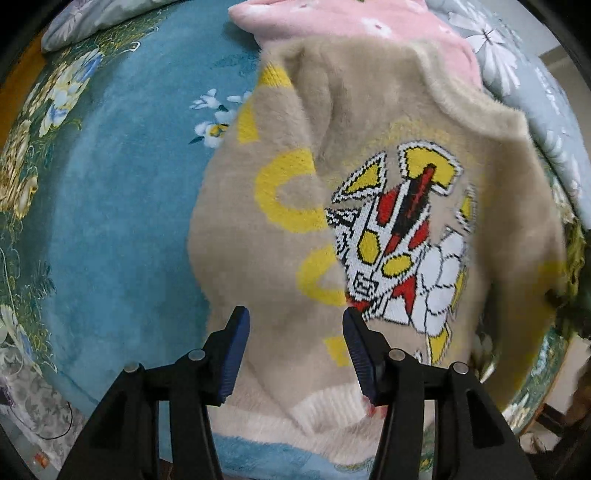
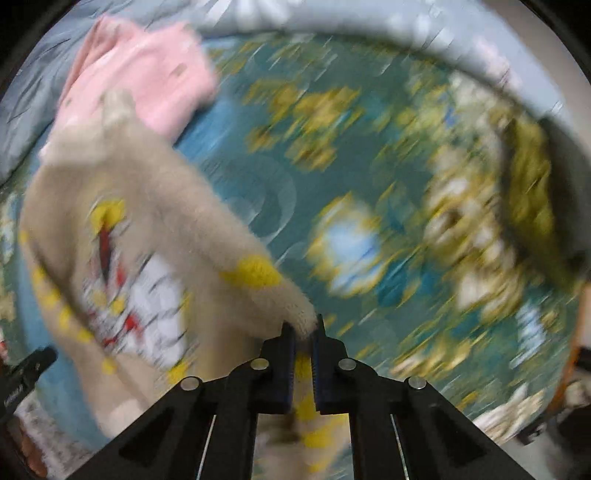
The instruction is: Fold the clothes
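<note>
A fluffy beige sweater [image 1: 369,122] with a red, white and yellow robot-head picture and yellow letters lies on a teal flowered blanket [image 1: 122,221]. My left gripper [image 1: 295,325] is open just above the sweater's lower part near its cream hem, and holds nothing. In the blurred right wrist view my right gripper [image 2: 303,332] is shut on the sweater [image 2: 147,206], pinching its sleeve between the pads. A pink garment [image 1: 332,22] lies beyond the sweater; it also shows in the right wrist view [image 2: 147,74].
A grey flowered quilt [image 1: 546,103] lies bunched at the far right and back. The blanket's yellow flower border [image 2: 461,206] runs along the right. The bed's edge and floor clutter show at the lower left [image 1: 40,417]. The left gripper's tip [image 2: 29,369] shows at the left edge of the right wrist view.
</note>
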### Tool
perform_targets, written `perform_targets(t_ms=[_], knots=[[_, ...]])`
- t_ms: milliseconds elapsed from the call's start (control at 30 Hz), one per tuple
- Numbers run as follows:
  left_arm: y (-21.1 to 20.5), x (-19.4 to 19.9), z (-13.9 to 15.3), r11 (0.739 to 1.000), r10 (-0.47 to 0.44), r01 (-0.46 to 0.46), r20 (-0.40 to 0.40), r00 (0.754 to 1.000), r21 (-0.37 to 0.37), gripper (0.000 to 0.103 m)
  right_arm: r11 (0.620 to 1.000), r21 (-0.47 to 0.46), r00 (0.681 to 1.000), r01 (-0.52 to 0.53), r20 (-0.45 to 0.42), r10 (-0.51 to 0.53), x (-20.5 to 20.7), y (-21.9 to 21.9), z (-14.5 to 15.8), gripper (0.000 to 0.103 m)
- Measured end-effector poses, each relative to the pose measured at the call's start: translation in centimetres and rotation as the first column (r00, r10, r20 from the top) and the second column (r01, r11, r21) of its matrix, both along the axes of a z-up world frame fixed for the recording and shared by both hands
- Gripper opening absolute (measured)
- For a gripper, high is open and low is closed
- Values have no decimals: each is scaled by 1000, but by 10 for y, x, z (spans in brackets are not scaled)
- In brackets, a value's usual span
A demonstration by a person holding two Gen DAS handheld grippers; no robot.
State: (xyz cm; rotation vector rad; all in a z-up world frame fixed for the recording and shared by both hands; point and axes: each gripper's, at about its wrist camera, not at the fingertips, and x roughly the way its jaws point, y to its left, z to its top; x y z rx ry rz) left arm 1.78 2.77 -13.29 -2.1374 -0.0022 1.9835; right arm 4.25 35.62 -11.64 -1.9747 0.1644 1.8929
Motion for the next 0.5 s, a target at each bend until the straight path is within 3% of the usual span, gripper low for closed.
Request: perform_targets(t_ms=[67, 200, 267, 367, 500], knots=[[7, -1, -5, 1000, 8, -8, 8, 1000, -20, 54, 997, 75, 1000, -18, -6, 19, -27, 19, 7, 7], [18, -7, -11, 998, 47, -46, 22, 999, -31, 56, 991, 132, 1000, -2, 30, -2, -57, 30, -5, 7], [22, -11, -15, 998, 47, -47, 14, 999, -53, 58, 991, 130, 997, 17, 73, -26, -67, 29, -18, 7], [25, -20, -24, 994, 49, -47, 26, 998, -98, 58, 991, 131, 997, 7, 70, -16, -68, 20, -19, 8], [18, -32, -32, 987, 92, -86, 36, 995, -138, 58, 996, 76, 999, 46, 7, -47, -60, 24, -4, 13]])
